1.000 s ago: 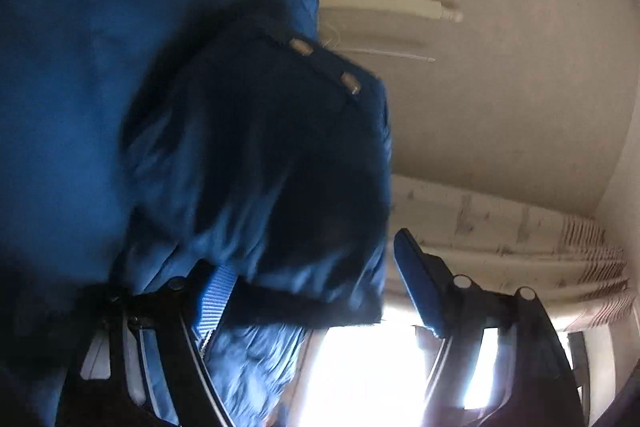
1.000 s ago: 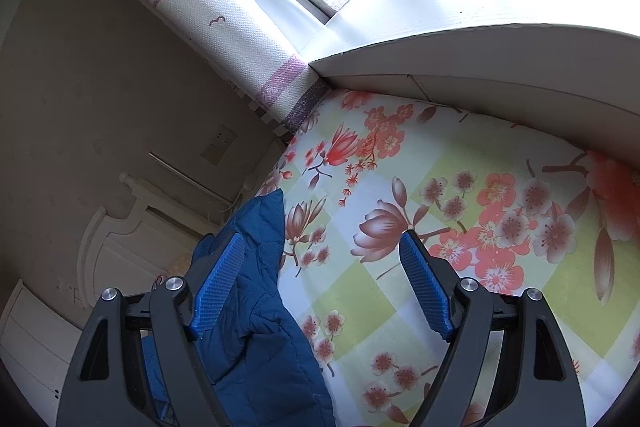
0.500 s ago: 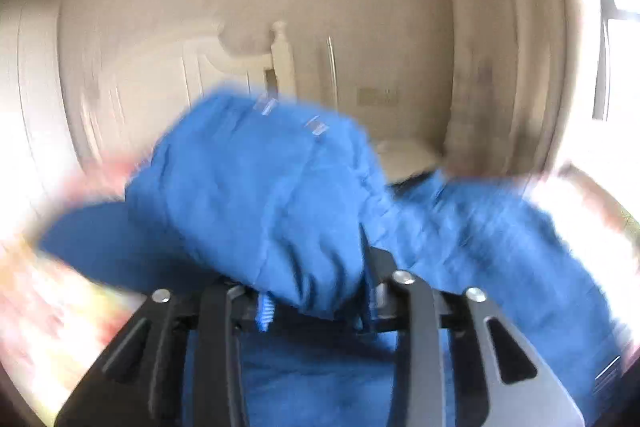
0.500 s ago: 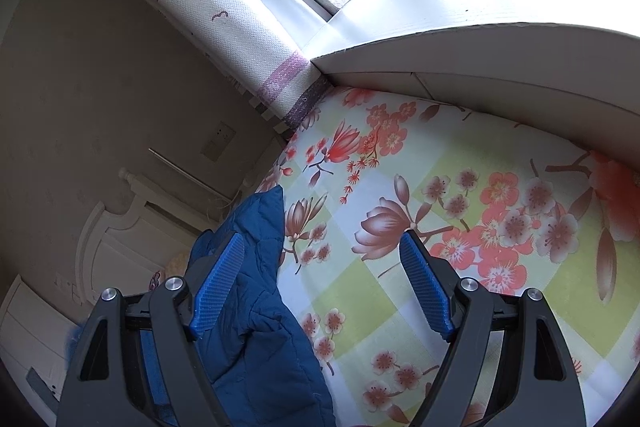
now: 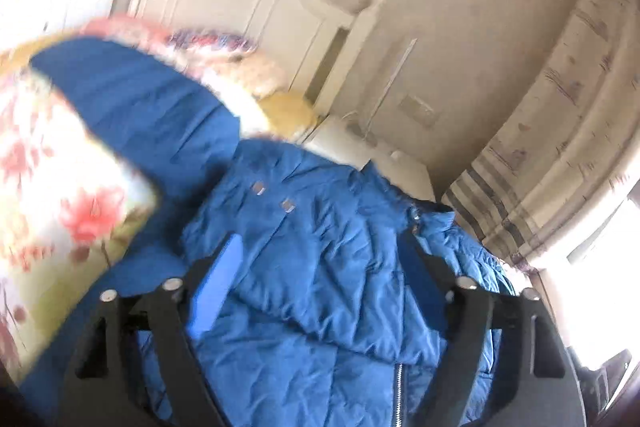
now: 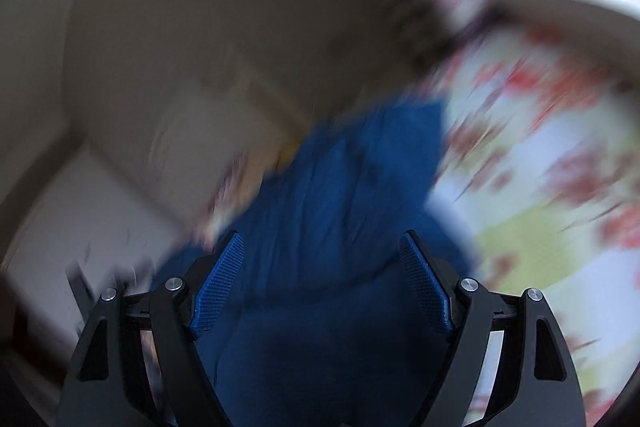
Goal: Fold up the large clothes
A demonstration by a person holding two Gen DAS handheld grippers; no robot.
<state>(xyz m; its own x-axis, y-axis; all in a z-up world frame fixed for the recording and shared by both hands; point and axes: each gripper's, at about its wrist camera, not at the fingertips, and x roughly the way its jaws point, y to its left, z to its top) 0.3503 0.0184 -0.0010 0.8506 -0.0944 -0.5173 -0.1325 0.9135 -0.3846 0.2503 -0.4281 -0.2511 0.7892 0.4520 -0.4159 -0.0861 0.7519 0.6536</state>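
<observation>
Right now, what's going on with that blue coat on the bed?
A person holding a two-finger tool in each hand is folding a blue padded jacket on a floral bedsheet. The left gripper has just been opening; the jacket lies between its fingers, apparently let go. The right gripper hangs open over the jacket, gripping nothing; its view is blurred.

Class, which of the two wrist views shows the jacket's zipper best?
The left wrist view: the zipper runs down the blue jacket near the bottom edge, fairly sharp. In the right wrist view the jacket is a motion-blurred blue mass, with no zipper visible.
</observation>
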